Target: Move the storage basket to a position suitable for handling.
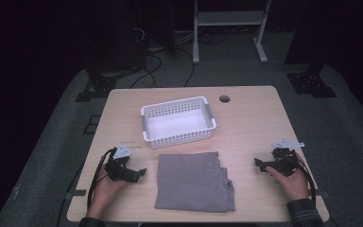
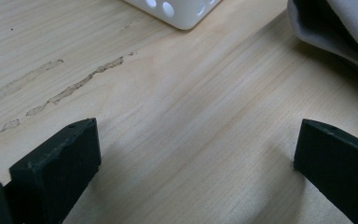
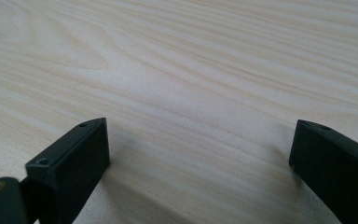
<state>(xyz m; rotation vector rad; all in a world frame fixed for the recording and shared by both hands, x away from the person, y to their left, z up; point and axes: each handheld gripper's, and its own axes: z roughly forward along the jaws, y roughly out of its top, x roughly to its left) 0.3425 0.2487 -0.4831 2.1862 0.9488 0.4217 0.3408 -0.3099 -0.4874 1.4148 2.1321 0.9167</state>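
A folded grey cloth [image 1: 194,180] lies flat on the wooden table [image 1: 250,118], in front of a white perforated basket [image 1: 178,121] that holds nothing. My left gripper [image 1: 141,174] rests on the table just left of the cloth, open, its jaws wide apart over bare wood [image 2: 196,140]; the cloth's edge [image 2: 335,32] and a basket corner [image 2: 177,11] lie beyond them. My right gripper [image 1: 258,163] sits on the table to the right of the cloth, also open, with only wood grain [image 3: 200,126] between its jaws.
A round cable hole [image 1: 224,99] is cut in the table behind the basket. Glue-like streaks [image 2: 74,84] mark the wood near my left gripper. Dark floor, cables and a white frame [image 1: 229,28] lie beyond the table's far edge.
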